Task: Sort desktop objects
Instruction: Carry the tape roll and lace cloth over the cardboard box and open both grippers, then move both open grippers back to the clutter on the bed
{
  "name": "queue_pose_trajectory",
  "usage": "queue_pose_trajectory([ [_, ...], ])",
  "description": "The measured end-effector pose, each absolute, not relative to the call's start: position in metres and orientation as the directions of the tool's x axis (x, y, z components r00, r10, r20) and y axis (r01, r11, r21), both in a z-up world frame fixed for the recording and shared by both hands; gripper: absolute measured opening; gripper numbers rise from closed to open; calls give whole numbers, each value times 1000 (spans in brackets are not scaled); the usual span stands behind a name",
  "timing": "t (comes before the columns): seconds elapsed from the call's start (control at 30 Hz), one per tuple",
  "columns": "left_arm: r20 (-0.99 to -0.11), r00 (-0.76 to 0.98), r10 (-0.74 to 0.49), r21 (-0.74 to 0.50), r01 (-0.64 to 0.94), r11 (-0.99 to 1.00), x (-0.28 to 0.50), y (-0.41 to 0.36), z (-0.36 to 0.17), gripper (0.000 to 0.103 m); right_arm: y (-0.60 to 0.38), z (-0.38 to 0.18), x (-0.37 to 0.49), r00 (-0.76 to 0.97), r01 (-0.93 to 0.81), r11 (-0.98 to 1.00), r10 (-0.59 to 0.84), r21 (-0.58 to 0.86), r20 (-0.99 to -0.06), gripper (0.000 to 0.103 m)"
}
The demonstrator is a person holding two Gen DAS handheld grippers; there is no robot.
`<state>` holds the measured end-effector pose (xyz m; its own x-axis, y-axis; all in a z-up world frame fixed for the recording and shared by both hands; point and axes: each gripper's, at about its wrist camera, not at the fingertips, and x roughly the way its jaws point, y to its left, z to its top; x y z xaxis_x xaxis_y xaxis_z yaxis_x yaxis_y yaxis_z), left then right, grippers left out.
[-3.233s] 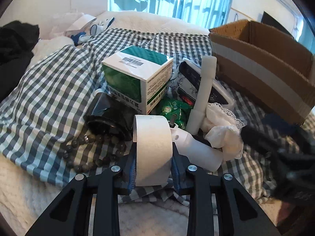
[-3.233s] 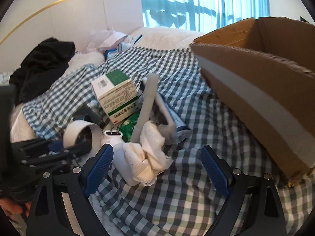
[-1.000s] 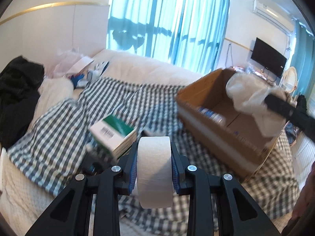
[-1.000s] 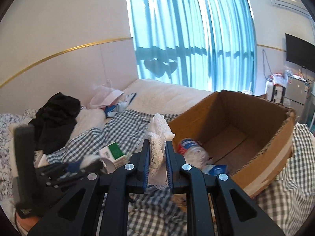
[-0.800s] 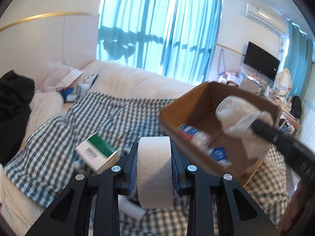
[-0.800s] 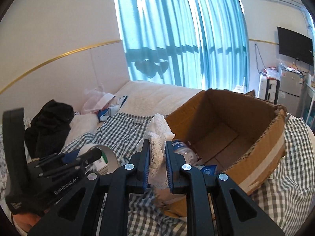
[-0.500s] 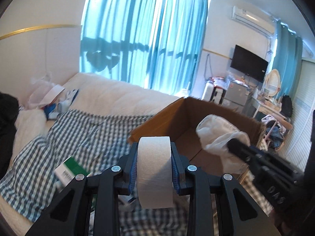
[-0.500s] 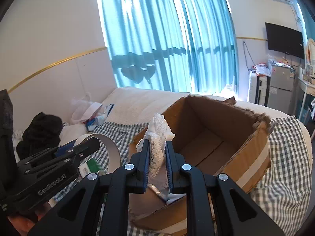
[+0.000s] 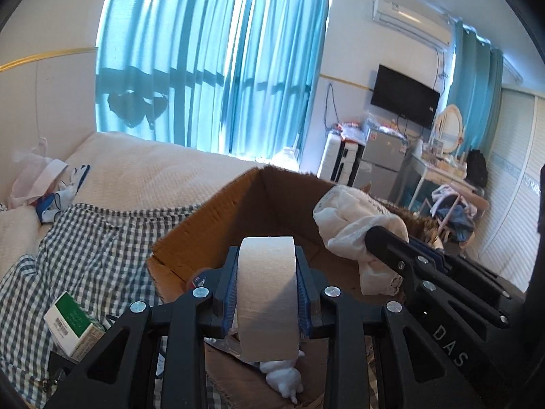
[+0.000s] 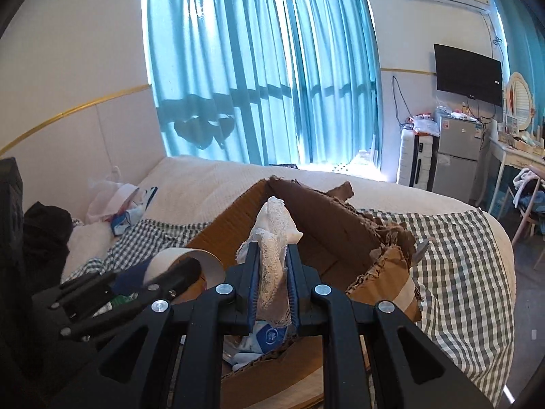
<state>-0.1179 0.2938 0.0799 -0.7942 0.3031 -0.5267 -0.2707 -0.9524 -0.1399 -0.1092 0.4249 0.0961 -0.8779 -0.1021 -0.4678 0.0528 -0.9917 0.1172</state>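
I had the left gripper clamped on the tape roll and the right gripper pinching the lace cloth, both over the open cardboard box, poised for dropping in

Black gripper, blue-lined jaws, silver screws

Off-white roll of paper tape: plain, no print. White lace-edged cloth: openwork pattern. Brown corrugated cardboard box: pale tape band on its outer wall. Bed cover: grey-and-white gingham check, at 9 o'clock of the box. Small carton: green top, white sides. Curtains: plain turquoise.
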Motion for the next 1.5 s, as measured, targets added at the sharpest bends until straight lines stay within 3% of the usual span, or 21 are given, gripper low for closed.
queue_pose_trajectory([
  [0.33,-602,-725,333,-186,-278,-942,-131,297,50,30,426,90,-113,-876,43,-991,-98,126,-472,15],
  [0.43,-624,-706,335,-187,-281,-941,-132,295,46,31,431,91,-111,-883,26,-990,-87,137,-462,25],
  [0.47,-626,-707,330,-185,-277,-943,-131,294,45,35,432,92,-111,-884,29,-989,-93,145,-459,28],
  [0.57,-617,-720,319,-187,-259,-948,-131,288,46,68,435,93,-109,-889,35,-986,-107,166,-446,34],
  [0.6,-614,-726,311,-190,-247,-950,-131,285,47,75,436,94,-108,-890,43,-984,-115,171,-442,39],
  [0.67,-608,-732,306,-201,-231,-952,-130,278,49,78,435,96,-104,-896,42,-985,-112,169,-430,47],
  [0.97,-605,-768,213,-171,-136,-976,-113,214,62,89,420,101,-72,-898,94,-976,-168,196,-406,50],
  [1.23,-601,-799,30,-55,3,-998,-79,116,74,100,367,76,-39,-867,176,-967,-242,186,-436,60],
  [1.37,-608,-792,-55,-4,73,-997,-56,65,60,103,334,59,-26,-849,226,-954,-293,198,-439,74],
  [1.5,-643,-758,-109,24,123,-992,-36,26,24,103,302,36,-18,-824,262,-946,-323,192,-465,80],
])
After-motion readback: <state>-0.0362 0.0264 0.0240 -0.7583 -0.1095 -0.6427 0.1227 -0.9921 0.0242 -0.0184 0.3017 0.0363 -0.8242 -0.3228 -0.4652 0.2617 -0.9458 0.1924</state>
